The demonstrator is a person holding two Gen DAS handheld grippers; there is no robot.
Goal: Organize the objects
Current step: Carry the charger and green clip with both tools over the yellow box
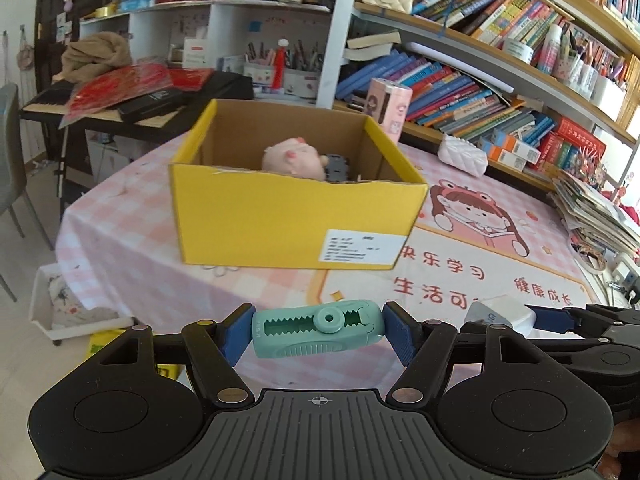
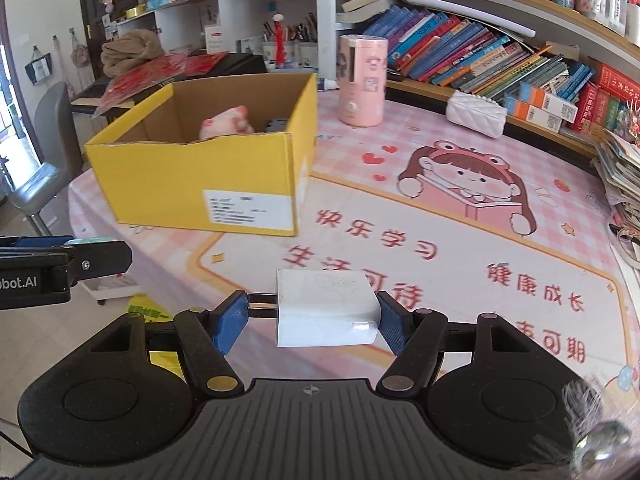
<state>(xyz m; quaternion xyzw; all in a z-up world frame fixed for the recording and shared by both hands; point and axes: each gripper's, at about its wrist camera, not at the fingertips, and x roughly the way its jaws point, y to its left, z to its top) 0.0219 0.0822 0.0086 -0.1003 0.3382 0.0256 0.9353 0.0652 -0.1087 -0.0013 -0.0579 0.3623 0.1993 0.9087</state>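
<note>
Left wrist view, surface: a table [image 1: 132, 240] under a pink checked cloth with a cartoon girl; bookshelves [image 1: 480, 92] crowded with books run behind it.
Left wrist view, count: one yellow cardboard box [image 1: 296, 220], open-topped, holding one pink plush toy [image 1: 294, 158] and one grey item [image 1: 336, 168] just beside it.
Left wrist view, fingers: the left gripper [image 1: 318, 334] has its blue fingers [image 1: 236, 334] pressed on both ends of a teal stapler-like tool [image 1: 318, 334], held above the table's near edge, short of the box.
Left wrist view, hard to make out: the grey item is mostly hidden by the box wall.
Right wrist view, count: one pink cylindrical appliance [image 2: 362, 80] and one white quilted pouch [image 2: 476, 114] stand beyond the box [image 2: 192, 176].
Right wrist view, fingers: the right gripper [image 2: 310, 318] grips a white charger block [image 2: 326, 314], its prongs reaching the left pad.
Right wrist view, cut off: the left gripper enters at the left edge, only partly seen.
</note>
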